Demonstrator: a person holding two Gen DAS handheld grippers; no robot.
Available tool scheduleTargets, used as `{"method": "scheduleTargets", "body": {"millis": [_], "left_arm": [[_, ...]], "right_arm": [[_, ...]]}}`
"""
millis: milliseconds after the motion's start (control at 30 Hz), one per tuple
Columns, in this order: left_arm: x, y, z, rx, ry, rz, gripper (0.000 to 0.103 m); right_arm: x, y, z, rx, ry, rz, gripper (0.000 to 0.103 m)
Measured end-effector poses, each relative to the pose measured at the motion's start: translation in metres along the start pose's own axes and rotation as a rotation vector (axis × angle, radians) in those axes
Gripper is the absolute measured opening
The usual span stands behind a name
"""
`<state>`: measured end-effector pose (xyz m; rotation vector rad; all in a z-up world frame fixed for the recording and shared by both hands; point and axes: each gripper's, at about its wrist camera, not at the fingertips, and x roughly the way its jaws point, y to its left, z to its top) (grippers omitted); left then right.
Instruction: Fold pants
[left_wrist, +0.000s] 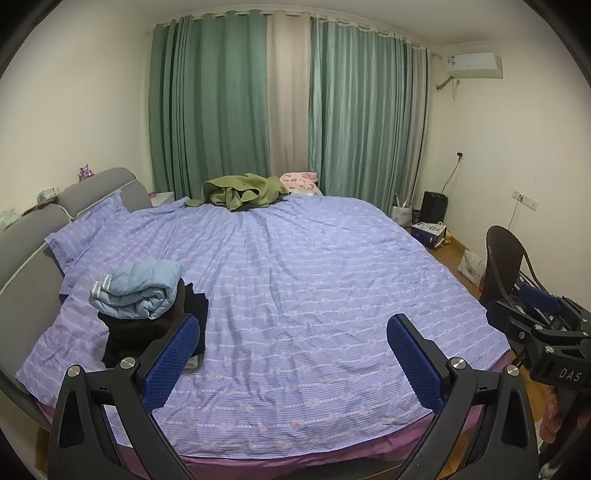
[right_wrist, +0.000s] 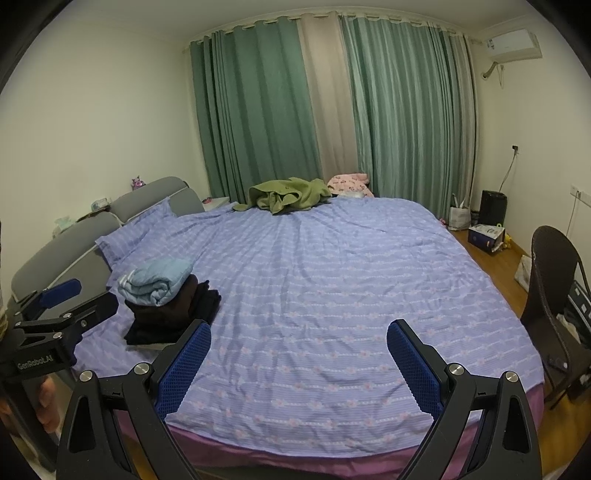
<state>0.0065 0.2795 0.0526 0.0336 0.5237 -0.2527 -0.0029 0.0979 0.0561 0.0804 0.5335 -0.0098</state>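
A stack of folded clothes sits on the left of the bed: light blue folded pants on top of dark folded garments. A crumpled olive green garment lies at the far edge of the bed, with a pink garment beside it. My left gripper is open and empty above the near edge of the bed. My right gripper is open and empty beside it. Each gripper shows at the side of the other's view.
The bed has a purple striped sheet, a pillow and a grey headboard at left. A dark wicker chair stands right of the bed. Boxes and bags lie on the wooden floor by the curtains.
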Motion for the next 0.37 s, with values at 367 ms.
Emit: {"method": "scheduleTargets", "body": {"millis": [367], "left_arm": [[0.0084,0.0026,0.0003,-0.006,0.018,-0.009,0.103]], "right_arm": [[0.0077,-0.0001,-0.0019,0.003,0.019,-0.003,0.097]]}}
